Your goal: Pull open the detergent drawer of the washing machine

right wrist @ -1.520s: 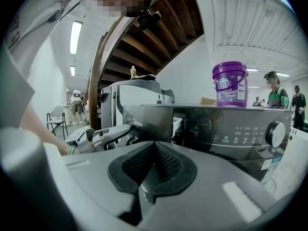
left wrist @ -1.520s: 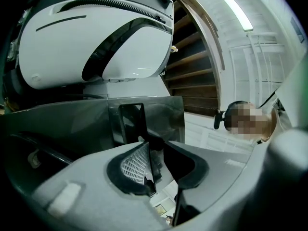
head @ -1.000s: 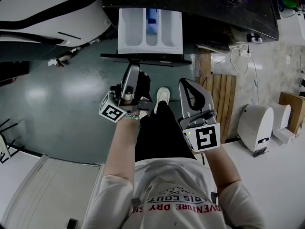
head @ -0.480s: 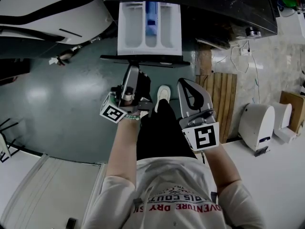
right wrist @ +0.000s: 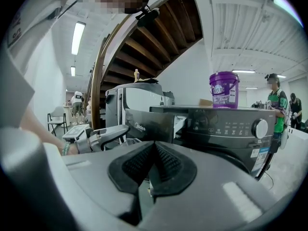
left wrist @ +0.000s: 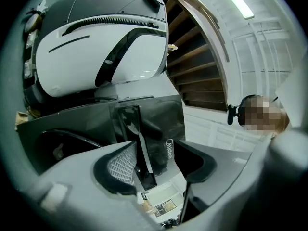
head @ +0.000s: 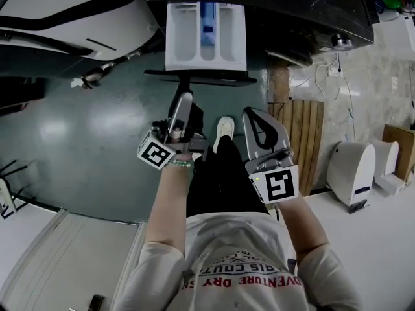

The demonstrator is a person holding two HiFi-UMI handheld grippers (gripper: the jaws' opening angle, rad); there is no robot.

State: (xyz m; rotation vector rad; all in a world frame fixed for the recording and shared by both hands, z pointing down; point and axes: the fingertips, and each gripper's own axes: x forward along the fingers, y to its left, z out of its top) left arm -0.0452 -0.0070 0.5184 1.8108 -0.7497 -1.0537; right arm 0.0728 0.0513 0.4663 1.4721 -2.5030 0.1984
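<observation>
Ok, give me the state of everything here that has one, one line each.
Detergent drawer: pulled out of the washing machine, compartments showing.
Left tool: jaws opening, the drawer's front panel between them, pads not pressing on it.
Right tool: shut, empty.
Purple bucket: upright on top of the washing machine.

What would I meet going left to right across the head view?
The left gripper (jaws opening, drawer's front panel between them) → white shoe → right gripper → wooden slats → white machine.
</observation>
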